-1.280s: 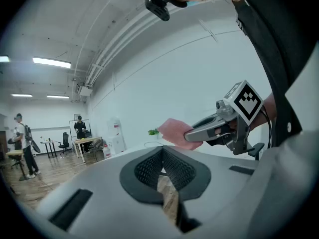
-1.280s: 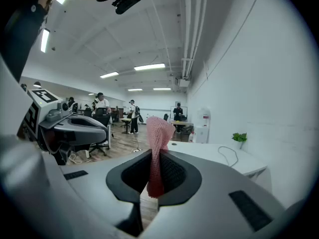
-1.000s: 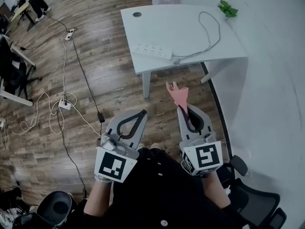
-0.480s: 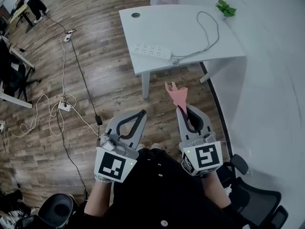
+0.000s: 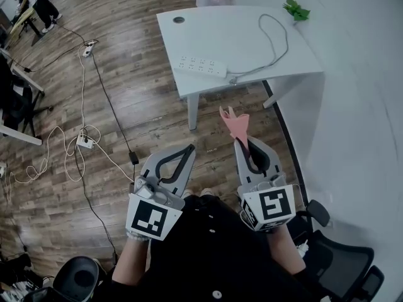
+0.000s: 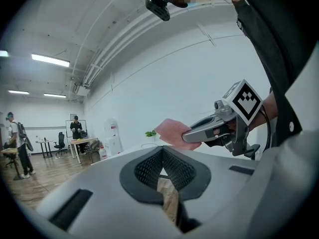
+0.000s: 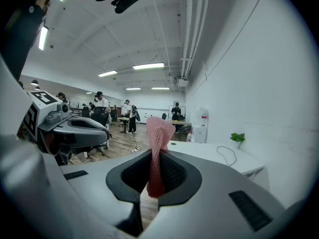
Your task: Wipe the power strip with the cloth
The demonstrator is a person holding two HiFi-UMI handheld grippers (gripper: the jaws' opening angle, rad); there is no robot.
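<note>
Two grippers are counted, left gripper [image 5: 187, 150] and right gripper [image 5: 242, 143], and one cloth [image 5: 235, 122]. Three power strips are seen: table strip [image 5: 201, 67], far floor strip [image 5: 92, 45], near floor strip [image 5: 85, 139]. One table [image 5: 214, 30] and one plant [image 5: 296, 10] are counted.

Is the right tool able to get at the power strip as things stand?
Probably not yet: the right tool, shut on the cloth, sits well short; the power strip lies unobstructed.
</note>
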